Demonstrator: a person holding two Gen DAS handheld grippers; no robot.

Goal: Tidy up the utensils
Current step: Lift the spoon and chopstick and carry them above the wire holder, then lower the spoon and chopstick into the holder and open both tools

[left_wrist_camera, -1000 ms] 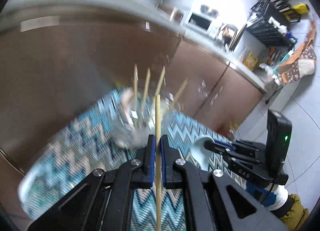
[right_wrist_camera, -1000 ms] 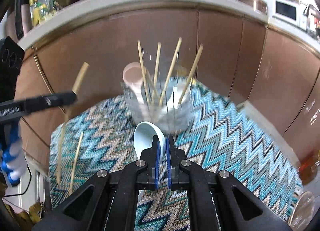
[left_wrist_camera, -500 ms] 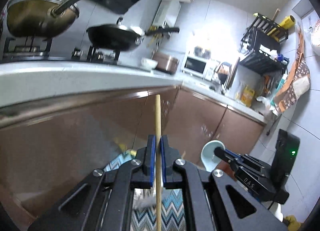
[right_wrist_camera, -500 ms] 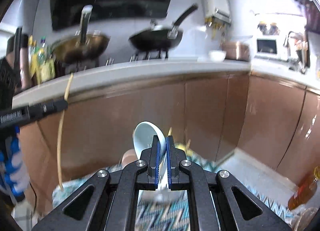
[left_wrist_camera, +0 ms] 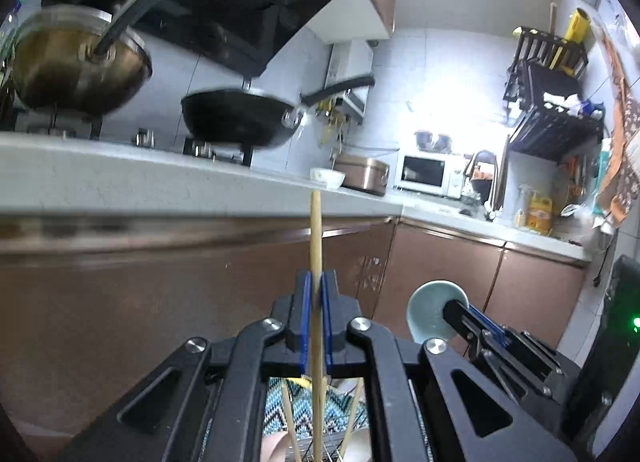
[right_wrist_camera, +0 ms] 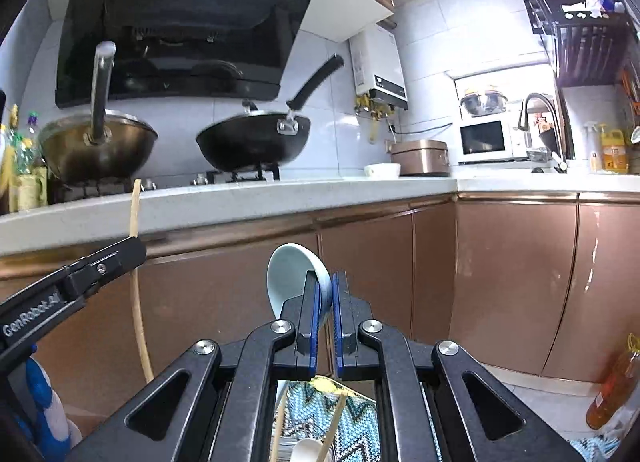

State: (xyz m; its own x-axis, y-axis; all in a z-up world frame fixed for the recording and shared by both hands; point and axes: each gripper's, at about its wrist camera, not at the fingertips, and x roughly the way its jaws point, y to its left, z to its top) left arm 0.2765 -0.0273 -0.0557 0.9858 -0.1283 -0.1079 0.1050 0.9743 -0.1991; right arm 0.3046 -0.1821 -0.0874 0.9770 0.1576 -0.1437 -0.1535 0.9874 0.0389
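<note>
The left gripper (left_wrist_camera: 315, 294) clamped a chopstick (left_wrist_camera: 315, 230) upright; the right gripper (right_wrist_camera: 325, 294) pinched a pale spoon (right_wrist_camera: 294, 274). Both hung above the holder (barely visible) (right_wrist_camera: 320, 442), apparently not yet dropped in.

Black fingers (left_wrist_camera: 298, 314), blue pads (left_wrist_camera: 306, 322)

A zigzag mat (right_wrist_camera: 352, 422) carries the utensil holder (right_wrist_camera: 298, 448).

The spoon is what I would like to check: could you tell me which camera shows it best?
The right wrist view: the spoon fills the centre, its pale bowl rising from the right gripper, which is shut on it. The left wrist view shows it smaller, off to the side.
</note>
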